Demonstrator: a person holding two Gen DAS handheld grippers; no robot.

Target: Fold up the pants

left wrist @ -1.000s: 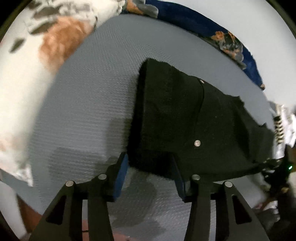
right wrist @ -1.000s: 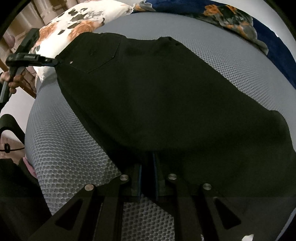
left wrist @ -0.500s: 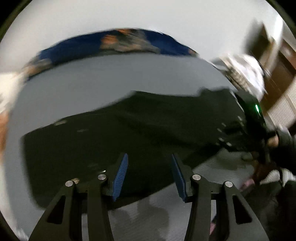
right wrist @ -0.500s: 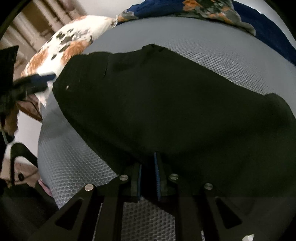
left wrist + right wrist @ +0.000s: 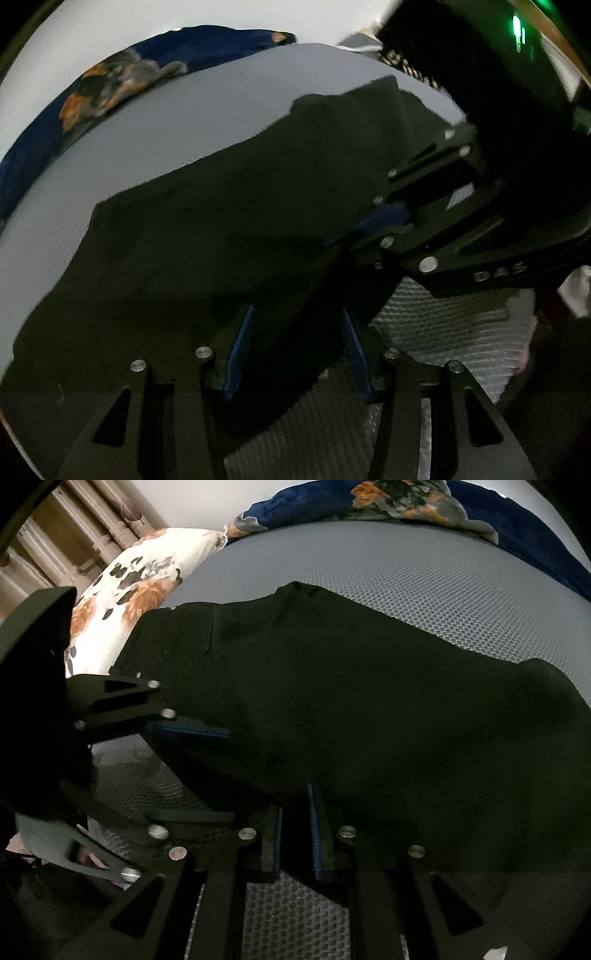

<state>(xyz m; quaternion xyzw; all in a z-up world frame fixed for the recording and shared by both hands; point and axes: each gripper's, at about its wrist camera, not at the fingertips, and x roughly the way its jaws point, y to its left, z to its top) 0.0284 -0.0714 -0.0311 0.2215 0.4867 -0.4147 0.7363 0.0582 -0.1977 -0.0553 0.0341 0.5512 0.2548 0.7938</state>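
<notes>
Black pants lie spread on a grey mesh mattress. In the left wrist view my left gripper straddles their near edge. Its jaws are closing, and dark cloth fills the gap between the blue pads. The right gripper sits just to the right of it, on the same edge. In the right wrist view the pants fill the middle. My right gripper is shut on their near edge. The left gripper comes in from the left, below the riveted waist corner.
A white pillow with orange flowers lies at the mattress's far left. A dark blue floral blanket is bunched along the far edge, also in the left wrist view. Curtains hang behind the pillow.
My left gripper has swept across with the waist corner and rolled, and is now close beside the right gripper. The right gripper has stayed gripping the near edge.
</notes>
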